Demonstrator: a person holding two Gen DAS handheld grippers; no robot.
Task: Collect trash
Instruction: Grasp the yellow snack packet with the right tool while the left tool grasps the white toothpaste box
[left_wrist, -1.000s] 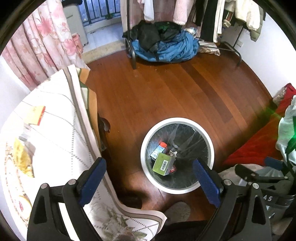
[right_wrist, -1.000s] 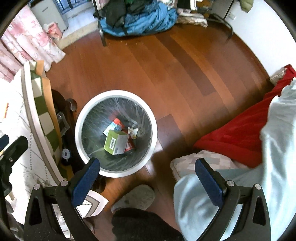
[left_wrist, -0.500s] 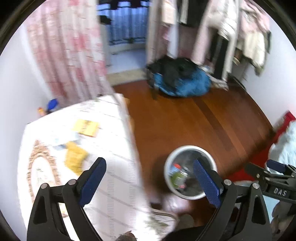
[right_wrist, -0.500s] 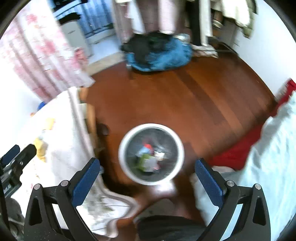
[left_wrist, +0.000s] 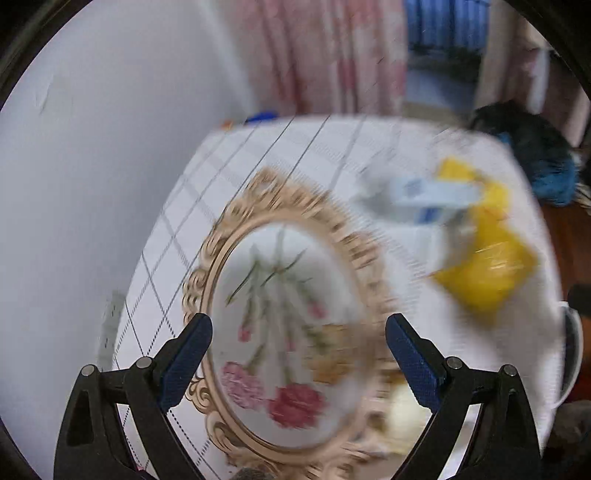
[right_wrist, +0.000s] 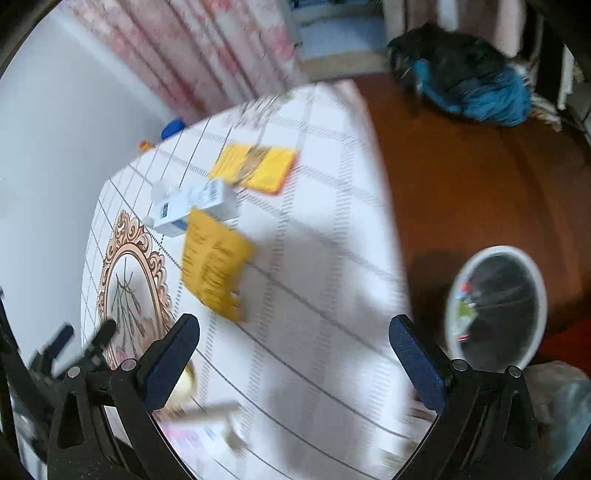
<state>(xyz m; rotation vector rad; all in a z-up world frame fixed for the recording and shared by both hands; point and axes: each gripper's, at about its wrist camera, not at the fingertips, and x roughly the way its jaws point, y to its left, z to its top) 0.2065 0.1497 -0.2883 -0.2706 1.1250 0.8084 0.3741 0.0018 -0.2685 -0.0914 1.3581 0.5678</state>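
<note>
Both pictures were blurry. The left gripper (left_wrist: 297, 345) was wide open with nothing in it, and it hung over the table (left_wrist: 229, 177), right above a gold oval frame (left_wrist: 221, 258) with flowers printed on the cloth. The right gripper (right_wrist: 293, 343) was wide open too and held nothing, and it hung over the white checked cloth. The trash lay on the table: a yellow wrapper (right_wrist: 214, 266), a white and blue box (right_wrist: 192, 206) touching its top edge, and a flat yellow packet (right_wrist: 255, 166) a bit farther back. In the left view the yellow wrapper (left_wrist: 484, 251) and the box (left_wrist: 428, 199) lay to the right of the frame. The round white trash bin (right_wrist: 496, 306) stood on the brown wood floor (right_wrist: 480, 177) beside the table, with some trash inside it
</note>
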